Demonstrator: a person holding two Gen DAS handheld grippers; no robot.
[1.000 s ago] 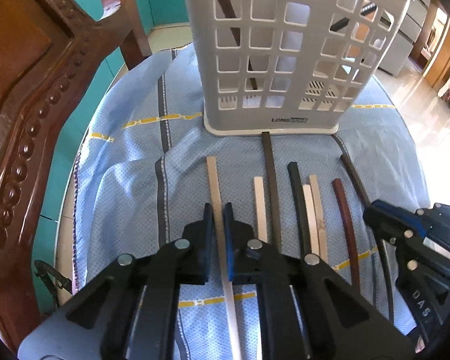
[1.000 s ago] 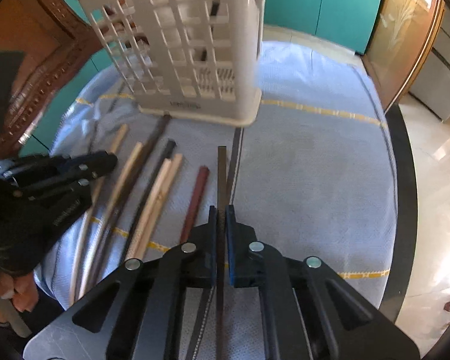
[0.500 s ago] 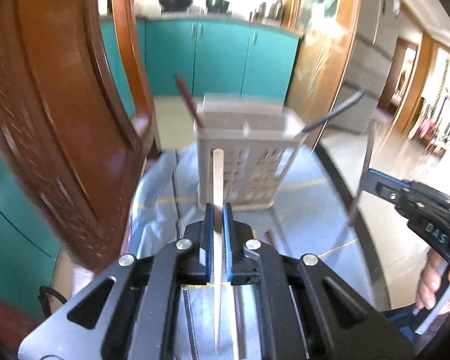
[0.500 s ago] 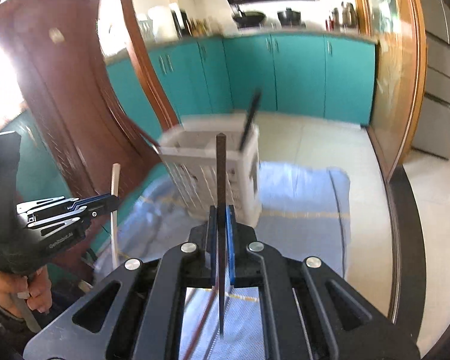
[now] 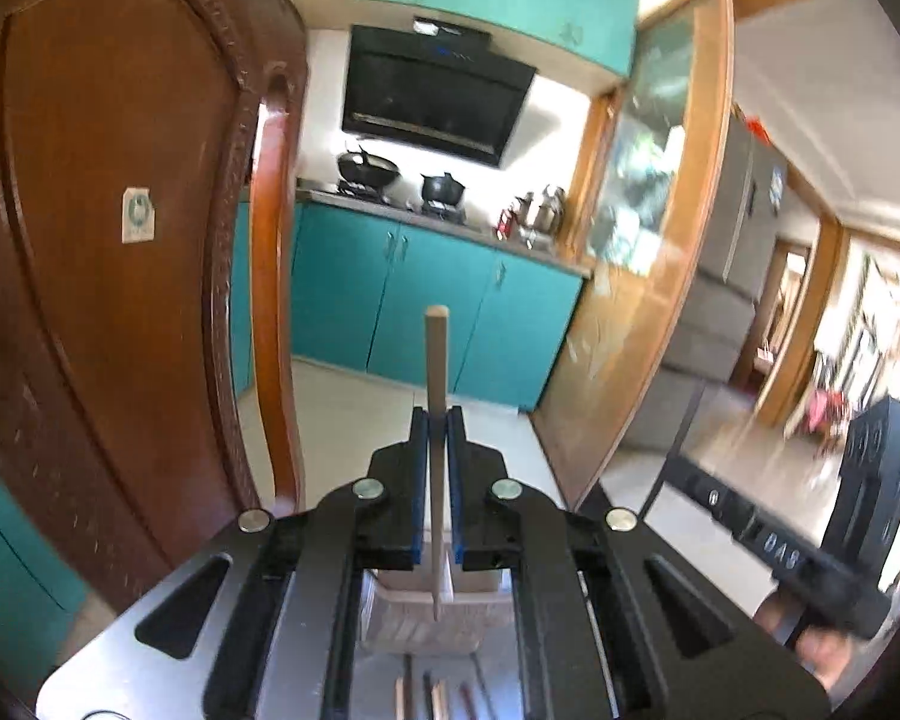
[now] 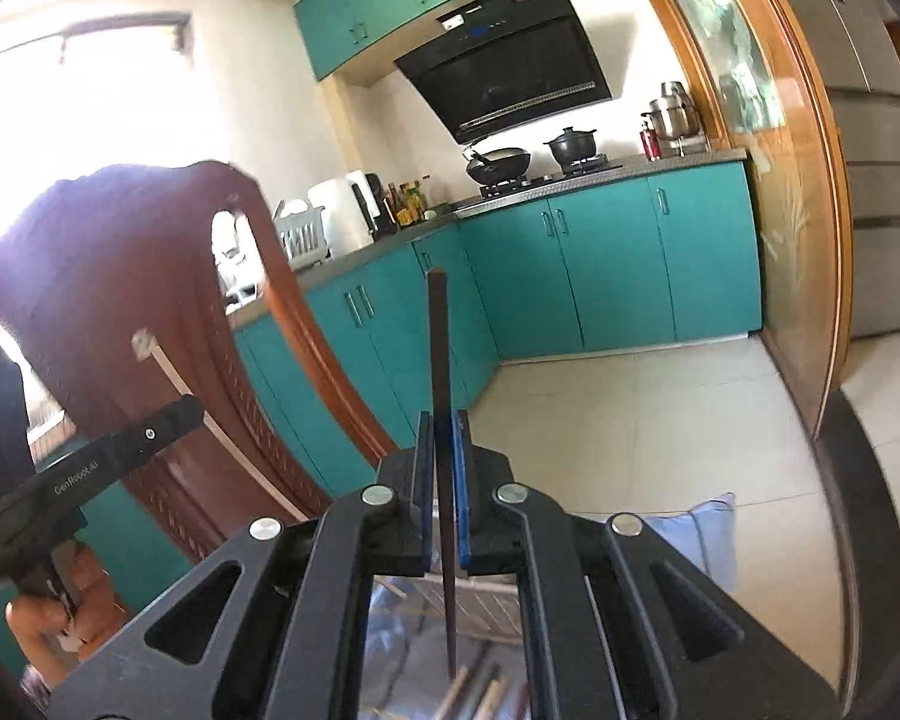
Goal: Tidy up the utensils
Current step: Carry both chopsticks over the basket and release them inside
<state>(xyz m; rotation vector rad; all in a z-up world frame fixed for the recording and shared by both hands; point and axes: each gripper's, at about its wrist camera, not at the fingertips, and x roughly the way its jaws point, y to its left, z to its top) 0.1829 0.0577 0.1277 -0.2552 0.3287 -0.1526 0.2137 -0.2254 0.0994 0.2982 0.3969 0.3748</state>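
- Left gripper is clamped tight on a pale wooden chopstick, upright above the white plastic basket
- Right gripper pinches a dark brown chopstick, upright over the basket

The pale chopstick looks like bare matt wood, smooth along its length. The dark chopstick has a smooth brown-black finish with a faint sheen. The left gripper and right gripper are matt black plastic with blue pads and shiny metal bolt heads. The chair on the left is polished reddish wood, glossy, with carved beading. Far off, the cabinets are smooth teal panels and the range hood is glossy black. The basket below is matt pale plastic.
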